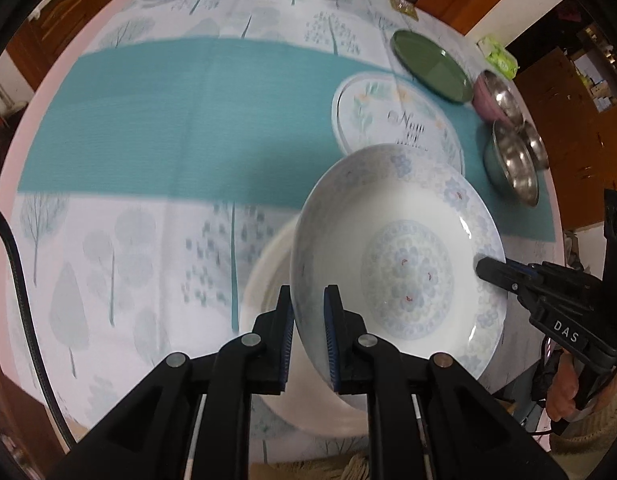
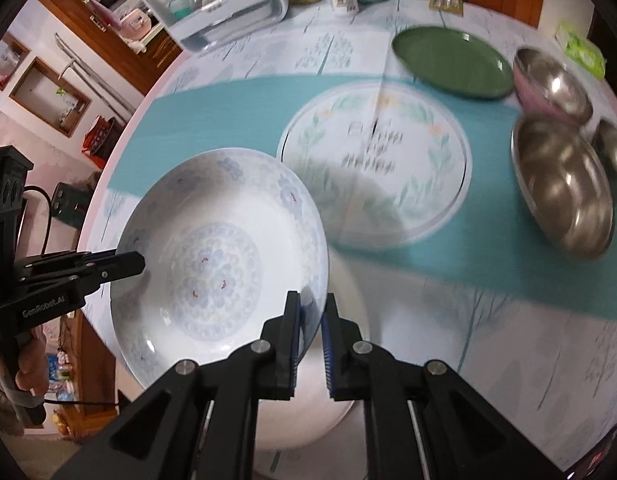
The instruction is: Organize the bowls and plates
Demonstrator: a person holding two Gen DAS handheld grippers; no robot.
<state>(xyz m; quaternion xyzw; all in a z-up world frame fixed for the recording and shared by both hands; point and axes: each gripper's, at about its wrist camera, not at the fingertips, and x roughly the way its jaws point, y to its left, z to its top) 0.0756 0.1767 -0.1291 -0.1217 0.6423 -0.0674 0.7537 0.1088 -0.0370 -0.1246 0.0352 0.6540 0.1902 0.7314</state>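
Tabletop (image 2: 236,92): round, under a tree-print cloth with a teal runner across the middle; the runner seems to serve as the sorting zone, since most dishes lie on or beside it.

Large floral plate (image 2: 374,164): flat on the runner, face up, likely the base for a plate stack.

Blue-patterned deep plate (image 1: 392,264): the item in hand. It is off the tabletop, above a plain white dish (image 1: 268,280), just short of the floral plate. Round, so no long axis; its hollow faces up, tilted slightly. Two-sided hold is probably chosen because the dish is wide and glazed, and one rim pinch would let it swing.

Green plate (image 2: 452,62): flat, at the far edge of the runner, beside the floral plate.

Steel bowls (image 2: 564,184): grouped at the right, mouths up, bowls apparently kept apart from plates.

Left gripper (image 1: 308,336): pinching the deep plate's rim between its pads.

Right gripper (image 2: 311,336): pinching the opposite rim likewise.
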